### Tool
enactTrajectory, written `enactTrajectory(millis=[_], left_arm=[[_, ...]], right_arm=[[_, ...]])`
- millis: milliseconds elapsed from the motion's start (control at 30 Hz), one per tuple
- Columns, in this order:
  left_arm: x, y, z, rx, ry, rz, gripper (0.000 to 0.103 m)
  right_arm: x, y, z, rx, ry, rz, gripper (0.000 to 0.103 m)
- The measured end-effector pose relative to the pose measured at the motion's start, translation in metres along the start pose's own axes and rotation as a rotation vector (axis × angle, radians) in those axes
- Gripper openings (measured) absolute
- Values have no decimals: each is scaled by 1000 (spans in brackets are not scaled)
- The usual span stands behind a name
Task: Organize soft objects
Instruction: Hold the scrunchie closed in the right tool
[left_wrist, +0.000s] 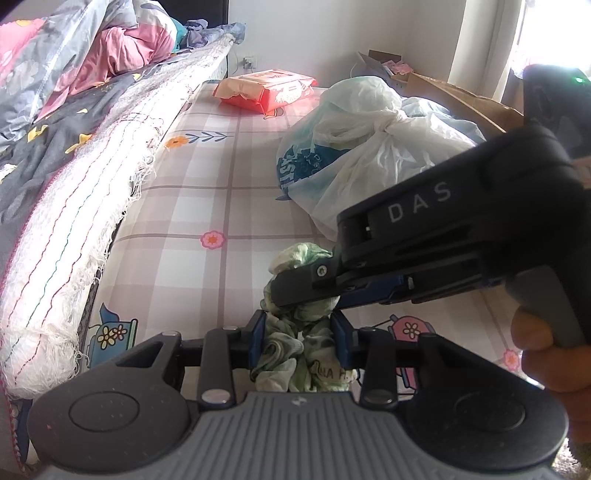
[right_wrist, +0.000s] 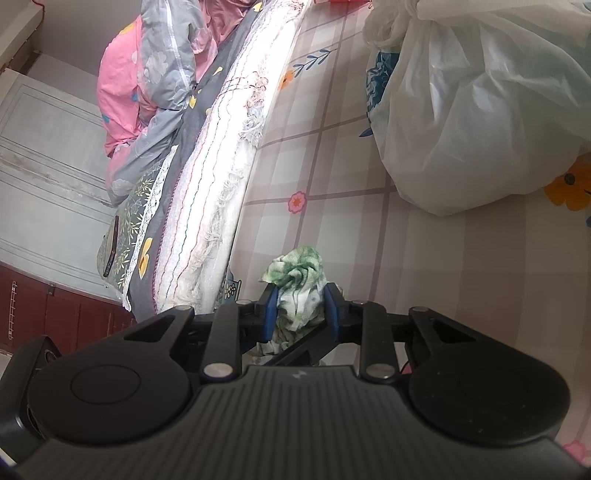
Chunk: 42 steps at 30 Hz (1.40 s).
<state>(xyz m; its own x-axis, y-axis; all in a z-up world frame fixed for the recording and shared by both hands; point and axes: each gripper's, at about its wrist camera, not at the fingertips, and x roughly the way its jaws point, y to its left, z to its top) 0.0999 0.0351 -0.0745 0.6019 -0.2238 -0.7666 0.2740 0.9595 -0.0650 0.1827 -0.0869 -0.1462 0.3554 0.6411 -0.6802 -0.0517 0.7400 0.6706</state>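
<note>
A crumpled green-and-white cloth (left_wrist: 301, 343) lies bunched on the checked bed sheet (left_wrist: 207, 206). My left gripper (left_wrist: 300, 338) is shut on its near part, blue pads pressing both sides. My right gripper (left_wrist: 295, 295) reaches in from the right of the left wrist view and pinches the cloth's upper part. In the right wrist view the same cloth (right_wrist: 301, 288) sits squeezed between the right gripper's (right_wrist: 301, 308) blue pads, its green top sticking out beyond them. A hand (left_wrist: 546, 354) holds the right gripper's handle.
A tied white plastic bag (left_wrist: 362, 147) sits on the sheet beyond the cloth. An orange packet (left_wrist: 266, 90) lies farther back. A rolled white fringed blanket (left_wrist: 88, 229) and piled quilts (left_wrist: 74, 59) run along the left. A wardrobe (right_wrist: 44, 155) stands at far left.
</note>
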Motion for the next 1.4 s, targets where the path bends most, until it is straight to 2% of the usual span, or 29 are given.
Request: enactTrajectory(millis=[1400], left_arm=[[-1,1,0,-4,-3,-2,38]], right_arm=[[2,-1,-2,7,-15,-6,25]])
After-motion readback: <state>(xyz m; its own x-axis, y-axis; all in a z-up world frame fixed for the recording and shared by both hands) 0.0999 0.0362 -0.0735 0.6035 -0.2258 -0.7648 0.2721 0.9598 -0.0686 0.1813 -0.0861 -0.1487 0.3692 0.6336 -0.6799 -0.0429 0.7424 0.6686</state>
